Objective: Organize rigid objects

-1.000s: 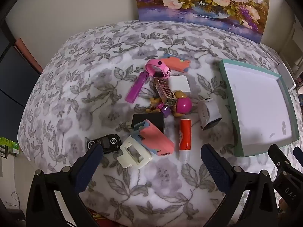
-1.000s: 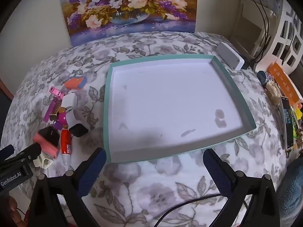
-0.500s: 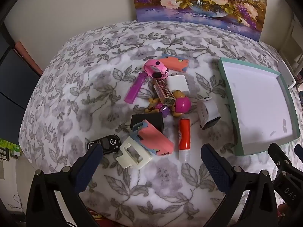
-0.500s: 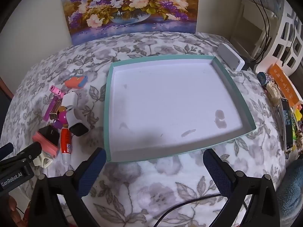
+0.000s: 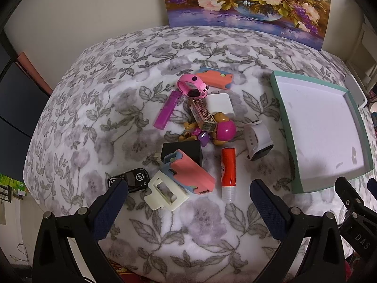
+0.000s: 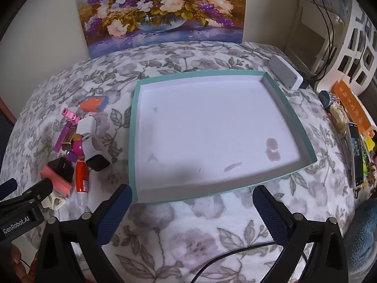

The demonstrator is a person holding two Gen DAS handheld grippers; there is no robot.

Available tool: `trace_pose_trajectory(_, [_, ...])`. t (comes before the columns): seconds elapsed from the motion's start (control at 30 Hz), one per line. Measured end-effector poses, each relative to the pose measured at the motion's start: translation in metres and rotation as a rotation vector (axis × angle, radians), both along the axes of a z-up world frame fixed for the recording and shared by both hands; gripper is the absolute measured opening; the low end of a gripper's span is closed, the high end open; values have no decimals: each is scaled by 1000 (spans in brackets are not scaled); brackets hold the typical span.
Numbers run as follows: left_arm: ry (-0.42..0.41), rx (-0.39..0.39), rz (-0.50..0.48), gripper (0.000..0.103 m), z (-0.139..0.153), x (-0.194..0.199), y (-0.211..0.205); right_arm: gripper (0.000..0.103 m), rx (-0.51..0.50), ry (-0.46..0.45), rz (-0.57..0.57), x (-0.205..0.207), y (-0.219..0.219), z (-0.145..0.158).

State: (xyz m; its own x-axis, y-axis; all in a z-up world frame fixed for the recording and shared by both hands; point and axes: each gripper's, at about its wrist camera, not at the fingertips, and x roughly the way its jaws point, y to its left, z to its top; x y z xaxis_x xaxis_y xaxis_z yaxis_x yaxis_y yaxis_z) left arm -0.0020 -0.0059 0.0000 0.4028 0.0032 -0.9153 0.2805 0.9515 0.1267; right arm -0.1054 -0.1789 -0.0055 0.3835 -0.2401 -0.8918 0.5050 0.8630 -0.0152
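A pile of small rigid items lies on the floral blanket: a red glue stick (image 5: 228, 173), a pink-and-blue case (image 5: 188, 171), a cream clip (image 5: 165, 193), a black key fob (image 5: 129, 179), a white smartwatch (image 5: 258, 140), a pink watch (image 5: 190, 87), a white charger (image 5: 219, 103) and a purple lighter (image 5: 166, 110). The empty teal-rimmed tray (image 6: 135, 127) sits to their right. My left gripper (image 5: 188, 202) is open just short of the pile. Over the tray's near edge my right gripper (image 6: 190, 205) hangs open, holding nothing.
A flower painting (image 6: 160, 9) leans on the wall behind the bed. A white box (image 6: 286, 72) lies past the tray's far right corner. A phone (image 6: 355, 151), an orange box (image 6: 351, 101) and cables crowd the right side. A black cable (image 6: 226, 257) runs near me.
The left view has shifted slightly, so the pile sits a touch further left and lower. Nothing was grasped or moved; both grippers stay open.
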Motion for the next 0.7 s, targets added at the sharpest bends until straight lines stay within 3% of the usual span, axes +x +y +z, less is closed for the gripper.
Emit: trace_pose_trajectory(0.7, [8, -5, 0, 103, -2, 0, 1, 103, 6, 14, -5, 0, -2, -3])
